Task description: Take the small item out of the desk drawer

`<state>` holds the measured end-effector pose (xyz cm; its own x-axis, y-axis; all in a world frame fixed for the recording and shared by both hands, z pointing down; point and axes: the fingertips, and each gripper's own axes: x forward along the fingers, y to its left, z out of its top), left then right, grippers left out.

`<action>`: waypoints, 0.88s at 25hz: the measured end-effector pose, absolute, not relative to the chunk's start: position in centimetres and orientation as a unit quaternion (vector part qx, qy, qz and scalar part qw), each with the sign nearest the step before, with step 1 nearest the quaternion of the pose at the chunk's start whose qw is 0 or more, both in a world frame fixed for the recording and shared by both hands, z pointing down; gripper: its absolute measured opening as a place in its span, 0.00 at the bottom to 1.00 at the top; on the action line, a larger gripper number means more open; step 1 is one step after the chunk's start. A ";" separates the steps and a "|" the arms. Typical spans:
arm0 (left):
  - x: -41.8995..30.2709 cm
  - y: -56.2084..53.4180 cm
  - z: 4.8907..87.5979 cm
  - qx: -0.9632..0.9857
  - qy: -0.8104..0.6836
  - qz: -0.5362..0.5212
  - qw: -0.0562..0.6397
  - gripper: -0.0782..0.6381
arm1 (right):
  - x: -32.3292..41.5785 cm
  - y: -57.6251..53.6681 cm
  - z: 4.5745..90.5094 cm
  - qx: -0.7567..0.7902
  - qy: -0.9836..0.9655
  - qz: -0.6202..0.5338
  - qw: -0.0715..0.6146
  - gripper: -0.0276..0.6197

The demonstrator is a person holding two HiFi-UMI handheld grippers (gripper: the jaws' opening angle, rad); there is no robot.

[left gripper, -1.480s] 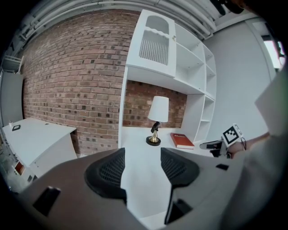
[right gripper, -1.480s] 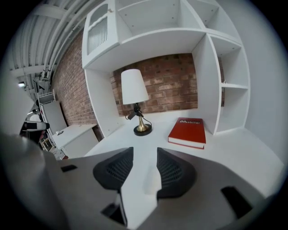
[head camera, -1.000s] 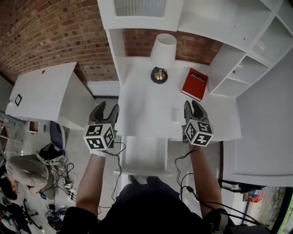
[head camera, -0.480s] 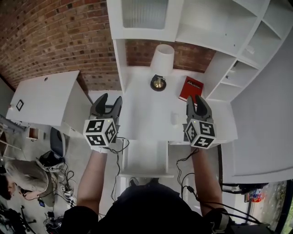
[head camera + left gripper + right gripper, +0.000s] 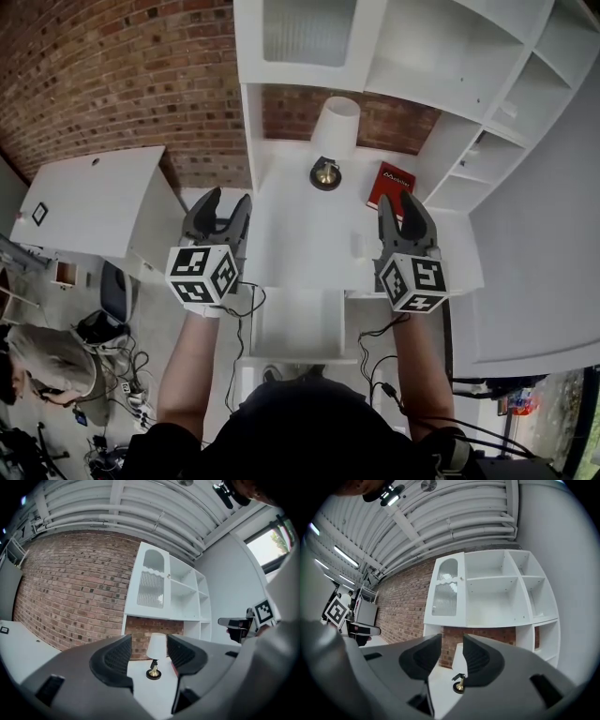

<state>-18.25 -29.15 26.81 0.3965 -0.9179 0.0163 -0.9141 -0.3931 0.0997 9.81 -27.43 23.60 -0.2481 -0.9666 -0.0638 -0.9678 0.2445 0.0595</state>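
Observation:
The white desk has its drawer pulled out toward me, and the inside that shows looks bare. A small white item stands on the desktop to the right of middle. My left gripper hangs open over the desk's left edge, holding nothing. My right gripper hovers over the desk's right side beside the red book. Its jaws have just been opening and nothing is between them. Both grippers point level toward the lamp.
A white shelf unit rises behind and to the right of the desk, against a brick wall. A low white table stands to the left. A person crouches on the floor at lower left among cables.
Both grippers have risen above the desk and now point more level. The right jaws narrowed, then spread again. Nothing was picked up.

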 end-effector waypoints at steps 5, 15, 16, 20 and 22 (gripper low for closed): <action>-18.3 -28.3 26.2 0.838 -0.544 -0.029 0.041 0.44 | 8.1 -26.9 23.4 -0.595 0.802 0.047 0.004 0.30; -17.5 -28.3 27.0 0.846 -0.531 -0.023 0.046 0.44 | 7.6 -27.2 24.6 -0.587 0.809 0.034 0.002 0.31; -17.4 -28.3 27.1 0.846 -0.531 -0.022 0.047 0.44 | 7.5 -27.2 24.6 -0.586 0.809 0.033 0.003 0.31; -17.1 -28.6 27.4 0.847 -0.529 -0.020 0.048 0.44 | 7.7 -27.3 24.6 -0.585 0.810 0.032 0.007 0.30; -16.9 -28.7 27.5 0.847 -0.528 -0.018 0.049 0.44 | 7.8 -27.4 24.6 -0.586 0.810 0.032 0.008 0.30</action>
